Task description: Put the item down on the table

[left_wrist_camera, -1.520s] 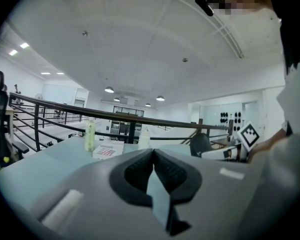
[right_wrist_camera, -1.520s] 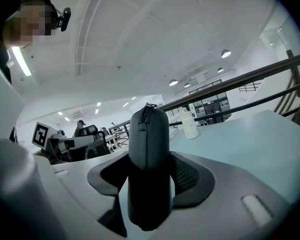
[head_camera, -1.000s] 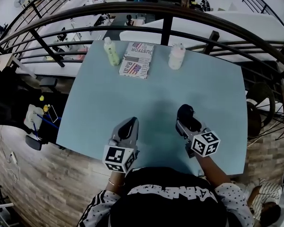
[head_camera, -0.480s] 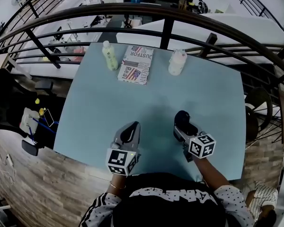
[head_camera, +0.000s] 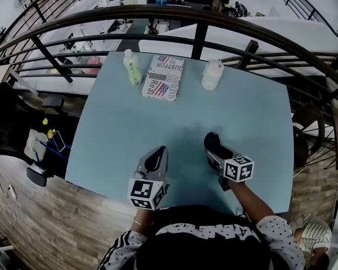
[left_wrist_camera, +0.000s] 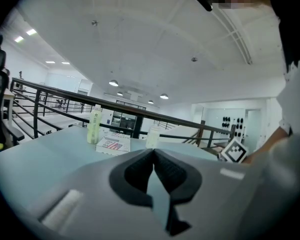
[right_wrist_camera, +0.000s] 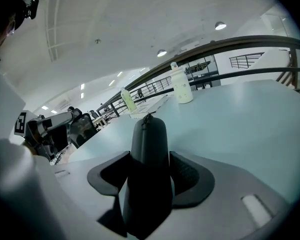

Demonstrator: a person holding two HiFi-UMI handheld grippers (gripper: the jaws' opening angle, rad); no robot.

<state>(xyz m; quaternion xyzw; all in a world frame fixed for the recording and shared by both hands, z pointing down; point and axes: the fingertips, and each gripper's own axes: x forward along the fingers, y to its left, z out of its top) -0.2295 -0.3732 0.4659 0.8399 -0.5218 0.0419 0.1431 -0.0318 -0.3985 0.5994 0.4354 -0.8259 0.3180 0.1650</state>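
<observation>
My right gripper [head_camera: 213, 147] is shut on a black rounded item [head_camera: 210, 140], held low over the light blue table [head_camera: 124, 128] near its front edge. In the right gripper view the black item [right_wrist_camera: 149, 151] stands up between the two jaws and fills the gap of the right gripper [right_wrist_camera: 150, 173]. I cannot tell whether the item touches the table. My left gripper [head_camera: 154, 160] sits to the left of it, also near the front edge. In the left gripper view the left gripper [left_wrist_camera: 153, 160] has its jaws closed together with nothing between them.
At the far edge of the table stand a pale green bottle [head_camera: 132, 66], a flat box with flag print [head_camera: 163, 76] and a white bottle [head_camera: 212, 74]. A dark metal railing [head_camera: 198, 35] runs behind the table. Wooden floor [head_camera: 56, 218] lies to the left.
The right gripper with the black item has shifted slightly left and nearer to me. The left gripper has moved a little toward the front edge. Both stay shut.
</observation>
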